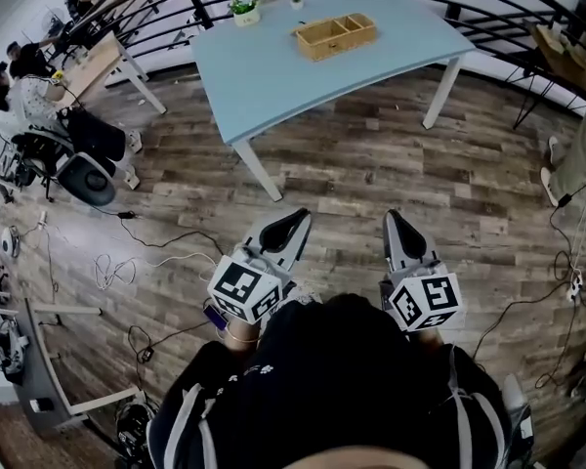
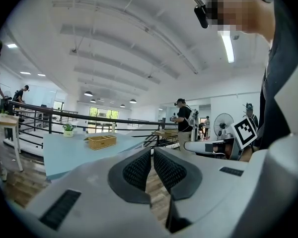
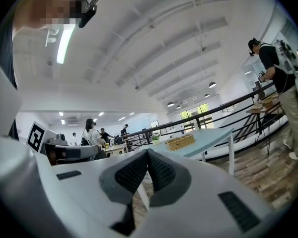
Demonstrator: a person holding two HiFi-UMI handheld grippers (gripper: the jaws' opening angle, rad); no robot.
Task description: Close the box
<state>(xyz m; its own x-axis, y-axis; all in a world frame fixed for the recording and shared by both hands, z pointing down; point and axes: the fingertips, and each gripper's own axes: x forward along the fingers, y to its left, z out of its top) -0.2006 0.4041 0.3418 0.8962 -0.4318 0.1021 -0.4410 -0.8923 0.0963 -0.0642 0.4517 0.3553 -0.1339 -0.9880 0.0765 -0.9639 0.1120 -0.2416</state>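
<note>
A tan wooden box (image 1: pixel 336 35) with open compartments sits on the pale blue table (image 1: pixel 273 76) at the far side of the head view. It shows small in the left gripper view as the box (image 2: pixel 102 141) and in the right gripper view as the box (image 3: pixel 180 142). My left gripper (image 1: pixel 301 217) and right gripper (image 1: pixel 392 217) are held close to my body over the wooden floor, well short of the table. Both point level toward it, jaws pressed together with nothing between them. The left gripper (image 2: pixel 152 151) and right gripper (image 3: pixel 147 152) show shut tips.
A small potted plant (image 1: pixel 244 9) stands at the table's far left. Black railings (image 1: pixel 156 8) run behind it. Seated people and a desk (image 1: pixel 88 66) are at the left, a standing person (image 1: pixel 576 154) at the right. Cables (image 1: pixel 146 247) trail on the floor.
</note>
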